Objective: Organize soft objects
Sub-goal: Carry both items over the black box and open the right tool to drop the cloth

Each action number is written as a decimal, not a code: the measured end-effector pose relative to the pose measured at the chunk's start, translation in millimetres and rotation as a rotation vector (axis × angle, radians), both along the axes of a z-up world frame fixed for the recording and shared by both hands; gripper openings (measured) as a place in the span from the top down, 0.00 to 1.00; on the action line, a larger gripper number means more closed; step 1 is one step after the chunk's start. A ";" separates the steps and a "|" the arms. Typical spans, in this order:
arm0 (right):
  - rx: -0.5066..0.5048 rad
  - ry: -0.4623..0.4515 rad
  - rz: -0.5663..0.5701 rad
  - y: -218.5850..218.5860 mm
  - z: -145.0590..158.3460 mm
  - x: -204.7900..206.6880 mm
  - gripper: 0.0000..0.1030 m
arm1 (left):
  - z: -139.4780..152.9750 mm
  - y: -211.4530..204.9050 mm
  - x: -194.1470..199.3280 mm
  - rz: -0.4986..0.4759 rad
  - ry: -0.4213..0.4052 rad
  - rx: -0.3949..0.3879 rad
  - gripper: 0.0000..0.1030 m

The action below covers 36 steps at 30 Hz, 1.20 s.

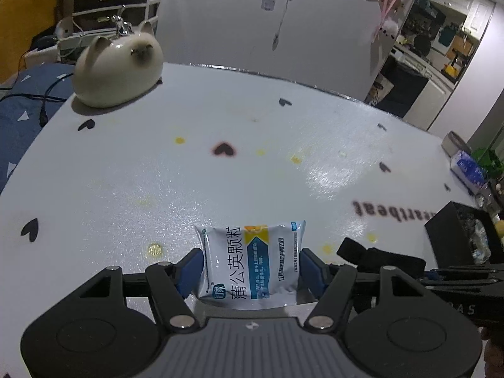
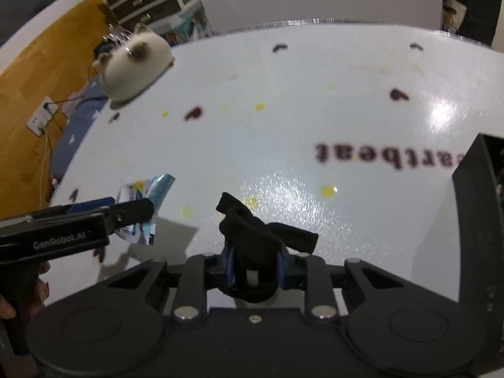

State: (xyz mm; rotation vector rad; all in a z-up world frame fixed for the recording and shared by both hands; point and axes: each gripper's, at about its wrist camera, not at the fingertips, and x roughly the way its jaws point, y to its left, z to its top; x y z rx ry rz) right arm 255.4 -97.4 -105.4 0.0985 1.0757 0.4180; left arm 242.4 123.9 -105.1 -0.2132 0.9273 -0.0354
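Pickup's done: your left gripper (image 1: 250, 267) clamps the sachet (image 1: 252, 264), your right gripper (image 2: 255, 267) pinches the black strap (image 2: 261, 236); next, carry both toward the black box (image 1: 463, 236) at three o'clock.

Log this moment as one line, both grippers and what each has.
left gripper: shut on packet, lifted | right gripper: shut on black strap | black box: right edge | cat figurine: far left

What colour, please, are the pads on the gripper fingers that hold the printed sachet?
Blue pads, seen best in the left wrist view.
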 end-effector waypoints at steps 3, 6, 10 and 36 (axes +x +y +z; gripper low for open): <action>0.014 -0.049 0.002 -7.1 12.0 -11.2 0.75 | 9.6 -2.4 -9.7 0.013 -0.023 -0.011 0.35; 0.038 -0.110 0.000 -16.8 26.4 -21.1 0.75 | 21.7 -7.4 -21.3 0.018 -0.054 -0.007 0.35; 0.064 -0.183 -0.009 -35.6 47.0 -33.2 0.75 | 37.1 -15.5 -32.8 0.020 -0.092 -0.016 0.35; 0.135 -0.290 -0.193 -228.0 79.8 -60.8 0.75 | 81.2 -190.2 -51.2 -0.092 -0.170 -0.083 0.35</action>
